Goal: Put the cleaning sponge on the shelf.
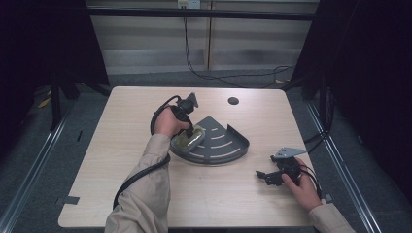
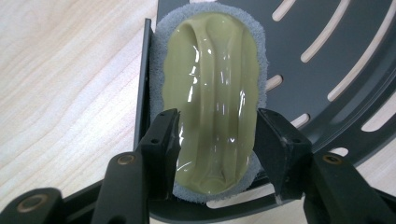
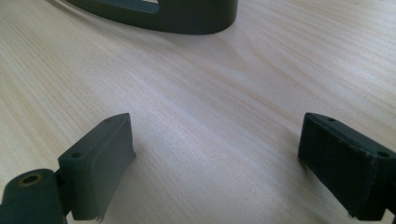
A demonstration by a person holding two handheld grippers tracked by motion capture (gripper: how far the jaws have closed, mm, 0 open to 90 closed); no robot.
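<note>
1. Firstly, the left gripper (image 2: 215, 135) has its jaws pinching a scrubber (image 2: 210, 93) by its two long sides: a glossy yellow-green moulded handle sits on a grey fibrous pad, and the jaws press on the handle near its nearer end.
2. Under the scrubber lies a dark corner rack (image 2: 327, 60), quarter-round with curved slots through its floor and a low rim. The scrubber lies just inside the rack's straight left wall, its pad apparently on the rack floor.
3. From the high view, the left gripper (image 1: 187, 127) works at the near left corner of the rack (image 1: 228, 145), which lies flat near the middle of the desk (image 1: 121, 184).
4. The right gripper (image 3: 215, 158) has its jaws spread wide with nothing between them, low over bare wood; the curved rim of the rack (image 3: 187, 18) shows farther off. In the high view the right gripper (image 1: 265, 175) rests near the desk's right near edge, well apart from the rack.
5. Judging by looks, the scrubber is light. Its handle seems stiff but smooth and shiny, so it may slip under a loose pinch. The pad looks soft and would give, so the waist of the handle is the better hold. The rack seems rigid and thin-walled, and might slide when scrubbed unless steadied at its rim.
</note>
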